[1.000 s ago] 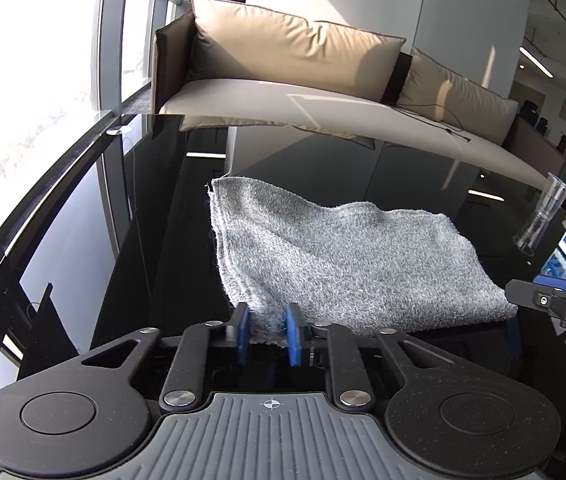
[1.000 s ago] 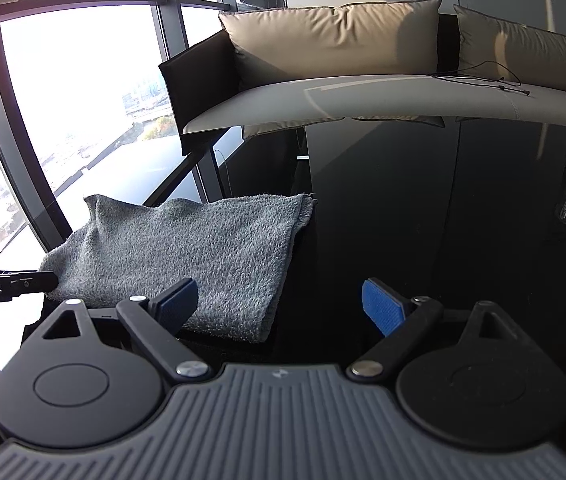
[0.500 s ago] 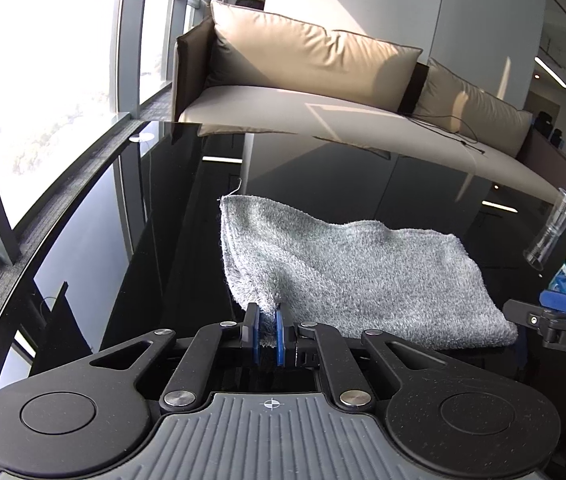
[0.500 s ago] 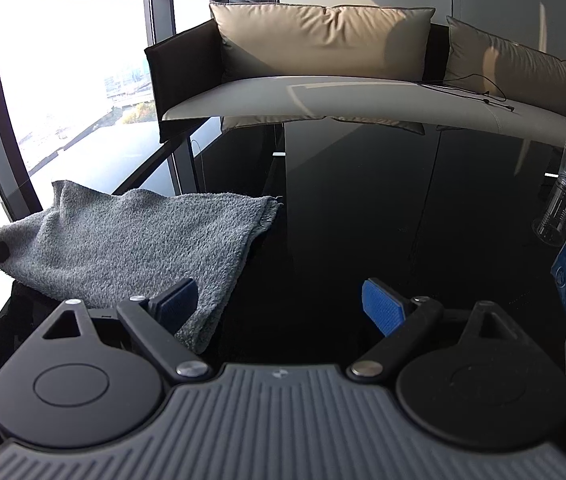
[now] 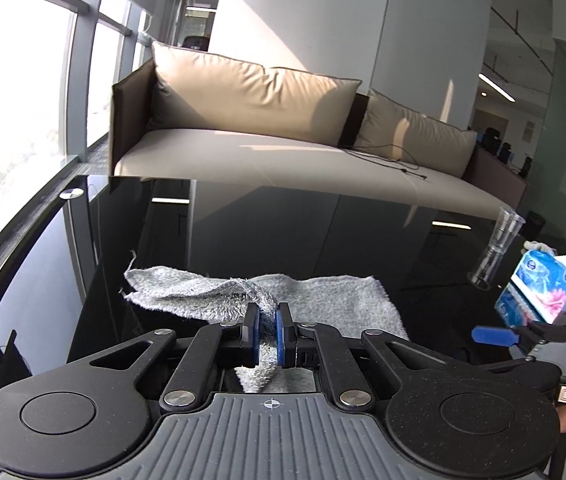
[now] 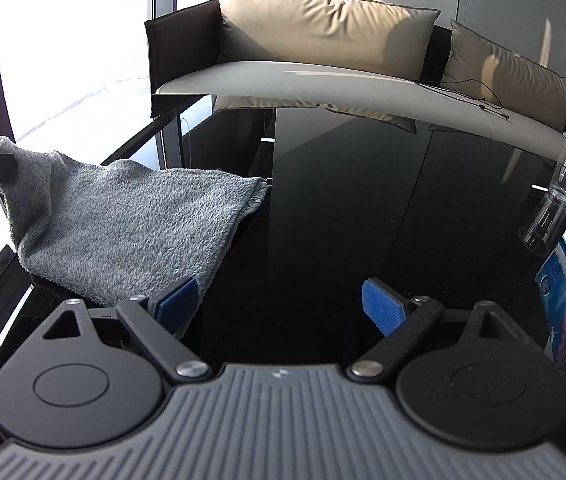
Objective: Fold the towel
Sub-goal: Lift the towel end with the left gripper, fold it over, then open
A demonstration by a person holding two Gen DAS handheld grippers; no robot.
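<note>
Jaws of left gripper (image 5: 268, 322) pinch towel (image 5: 335, 300) corner

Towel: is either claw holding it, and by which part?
The left claw pinches the towel at its near left corner; the right claw is open, holding nothing.

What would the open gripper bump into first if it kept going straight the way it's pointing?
Probably just the shiny black table. The right gripper points down at bare tabletop between the gray towel and the plastic cup. Depth is hard to judge here.
</note>
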